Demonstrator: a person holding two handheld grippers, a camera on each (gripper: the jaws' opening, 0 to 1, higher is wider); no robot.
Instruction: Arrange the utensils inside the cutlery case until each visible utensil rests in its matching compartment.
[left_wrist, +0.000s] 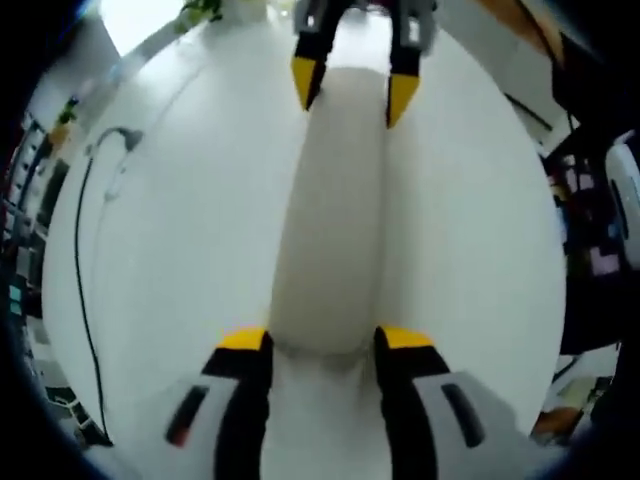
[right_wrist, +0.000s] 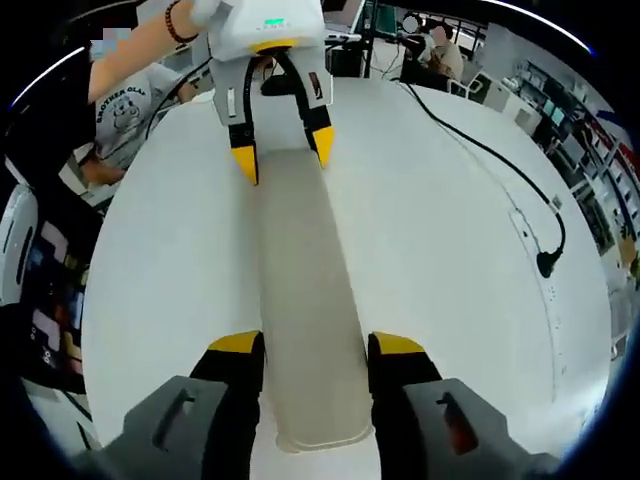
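A long, off-white cutlery case (left_wrist: 325, 230) lies lengthwise on the white table (left_wrist: 180, 250), its smooth top facing up. My left gripper (left_wrist: 323, 340) grips the case's near end, with a yellow-tipped jaw pressed against each long side. At the far end my right gripper (left_wrist: 352, 90) straddles the case the same way. In the right gripper view the case (right_wrist: 300, 290) runs from between my right gripper's (right_wrist: 315, 345) jaws up to the left gripper (right_wrist: 283, 155), which a person's hand holds.
A black cable (left_wrist: 80, 300) with a plug (right_wrist: 545, 262) at its end trails across the table (right_wrist: 450, 250) to one side of the case. A person in a grey shirt (right_wrist: 125, 105) stands at the table's edge. Shelves and clutter ring the table.
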